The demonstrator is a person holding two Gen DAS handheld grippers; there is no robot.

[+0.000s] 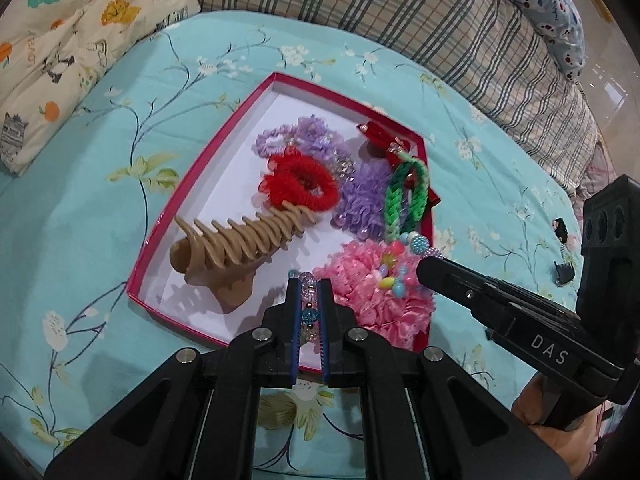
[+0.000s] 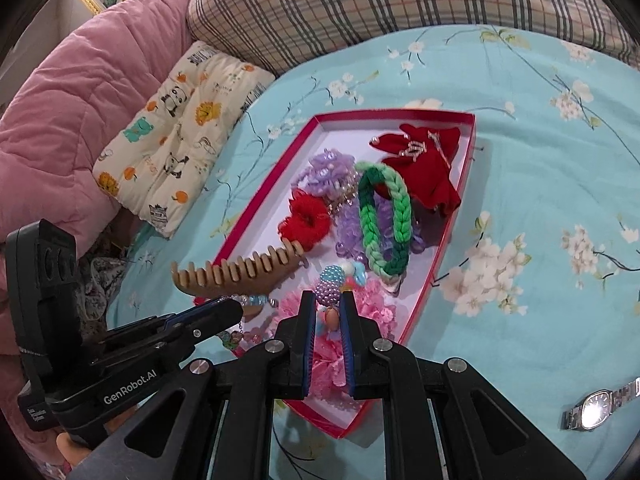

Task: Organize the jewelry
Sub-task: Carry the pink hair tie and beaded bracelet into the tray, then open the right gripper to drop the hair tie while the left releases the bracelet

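Both hand-held grippers are closed on beaded bracelets: left [image 1: 309,292] and right [image 2: 329,312]. Better lower each slowly over the red box [image 1: 200,168], then release gently.

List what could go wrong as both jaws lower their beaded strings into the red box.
1. The left gripper is shut on a clear-and-blue bead bracelet right beside the tan claw clip; its beads could snag on the clip's teeth.
2. The right gripper holds a pastel bead bracelet over the pink scrunchie; it could tangle in the frills.
3. The wristwatch lies outside the red box and may be overlooked.
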